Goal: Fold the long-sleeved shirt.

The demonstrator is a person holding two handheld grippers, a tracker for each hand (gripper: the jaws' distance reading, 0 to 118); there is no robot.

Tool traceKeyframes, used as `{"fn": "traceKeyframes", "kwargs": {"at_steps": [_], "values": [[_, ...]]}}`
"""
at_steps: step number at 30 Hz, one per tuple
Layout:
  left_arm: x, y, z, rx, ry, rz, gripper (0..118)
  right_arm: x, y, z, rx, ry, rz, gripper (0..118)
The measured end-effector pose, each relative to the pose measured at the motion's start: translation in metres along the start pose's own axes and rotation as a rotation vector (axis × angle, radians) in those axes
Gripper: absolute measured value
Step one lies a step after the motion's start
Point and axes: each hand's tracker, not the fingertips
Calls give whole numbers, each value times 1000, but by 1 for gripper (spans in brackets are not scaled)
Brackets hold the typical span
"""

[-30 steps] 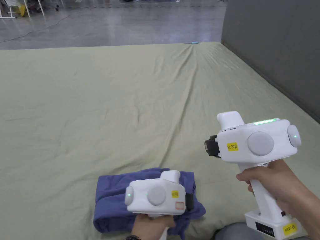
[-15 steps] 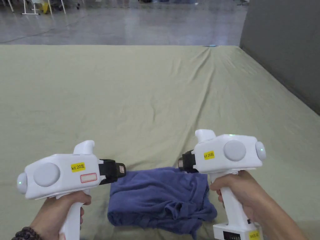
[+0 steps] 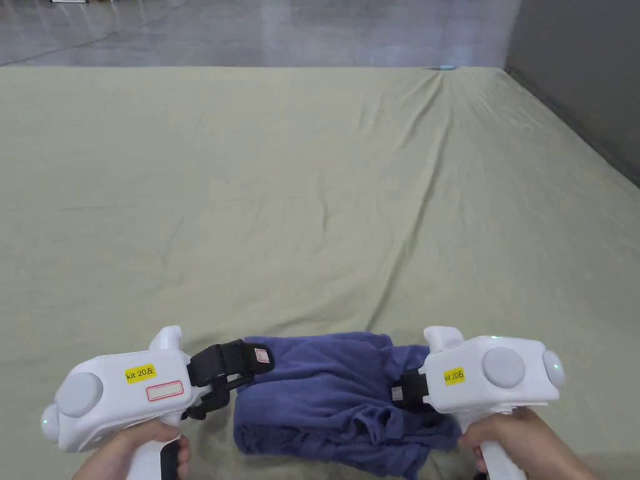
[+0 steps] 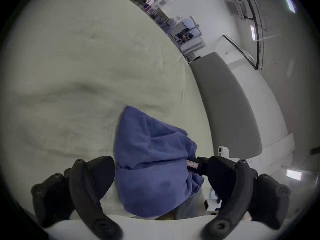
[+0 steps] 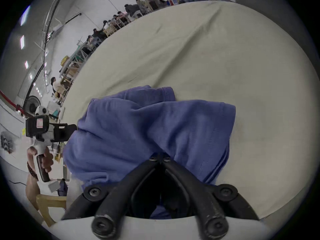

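A blue long-sleeved shirt [image 3: 331,394] lies folded into a thick, rumpled bundle near the front edge of the olive-green sheet [image 3: 312,187]. My left gripper [image 3: 234,380] is at the bundle's left side, jaws wide open. In the left gripper view the shirt [image 4: 152,157] sits between those spread jaws, with my left gripper [image 4: 160,162] not touching it. My right gripper [image 3: 400,397] is at the bundle's right side. In the right gripper view the right gripper [image 5: 160,159] has its jaws shut, pinching a fold of the shirt [image 5: 138,126].
The sheet stretches wide and wrinkled to the far side and to the left. A grey wall panel [image 3: 581,75] runs along the right edge. Polished floor [image 3: 281,31] lies beyond. Several people sit at tables [image 5: 112,23] far off.
Both grippers have dropped to the shirt's two sides. The left gripper's jaws have opened. The right gripper has closed in on the shirt's right edge. The head camera has tilted down.
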Motion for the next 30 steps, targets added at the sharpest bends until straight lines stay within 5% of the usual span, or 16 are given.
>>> {"fn": "traceKeyframes", "kwargs": {"at_steps": [11,15,16,17,18,19,20,25,30], "values": [[-21,-3,-40,-43,-62,90,107,-4,-2,-2,16,-12,14,0],[-1,-11,-57,-58,56,-87,105,-10,-1,-5,15,-37,34,0],[9,-14,-61,-67,108,-154,100,-11,-2,-5,17,-42,37,0],[13,-16,-62,-70,150,-203,80,-11,-2,-5,19,-44,38,0],[15,-17,-64,-71,173,-215,33,-10,-2,-4,21,-44,35,0],[11,-16,-61,-70,136,-183,14,-9,-3,-4,24,-36,28,0],[13,-17,-60,-93,35,-128,14,-9,-3,-4,25,-35,17,0],[26,-13,-39,-54,75,-241,14,-19,2,1,20,-53,-8,0],[16,-1,-2,26,51,-256,14,-66,18,10,88,-26,60,0]]}}
